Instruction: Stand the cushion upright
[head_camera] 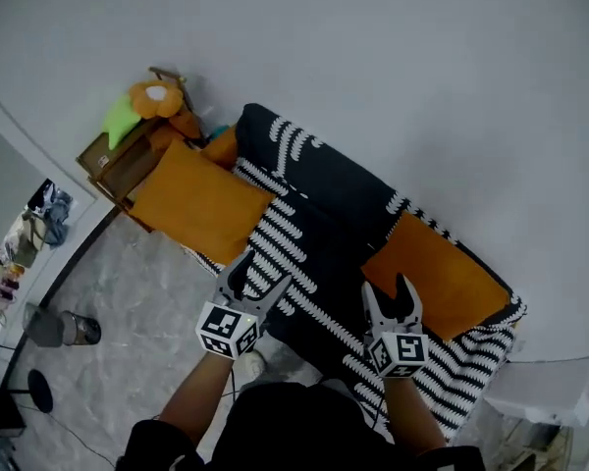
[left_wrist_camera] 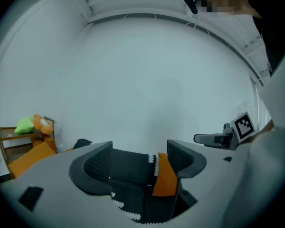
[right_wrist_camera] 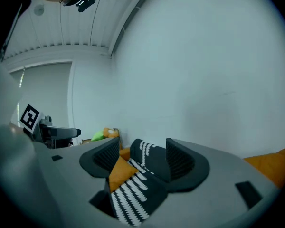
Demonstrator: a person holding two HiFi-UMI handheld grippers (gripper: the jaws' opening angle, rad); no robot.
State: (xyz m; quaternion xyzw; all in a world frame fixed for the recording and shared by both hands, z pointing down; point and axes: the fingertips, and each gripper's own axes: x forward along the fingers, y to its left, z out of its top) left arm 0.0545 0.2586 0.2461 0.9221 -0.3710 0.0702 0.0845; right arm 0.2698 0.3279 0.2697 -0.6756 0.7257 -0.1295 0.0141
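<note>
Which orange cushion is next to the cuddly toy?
The left cushion, beside the orange toy. The right cushion lies at the other end of the sofa.

Grey left gripper (head_camera: pixel 264 270), right gripper (head_camera: pixel 386 285) (marker cubes (head_camera: pixel 226 330)); black top (head_camera: pixel 304 425).

Living room: sofa (head_camera: pixel 339 194), orange cushions (head_camera: pixel 198 202)

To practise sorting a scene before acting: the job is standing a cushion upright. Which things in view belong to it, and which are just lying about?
Belong to the job: left orange cushion, right orange cushion, sofa, left hand-held gripper, right hand-held gripper.

Just lying about: plush toy, wooden side table, grey container on the floor.
</note>
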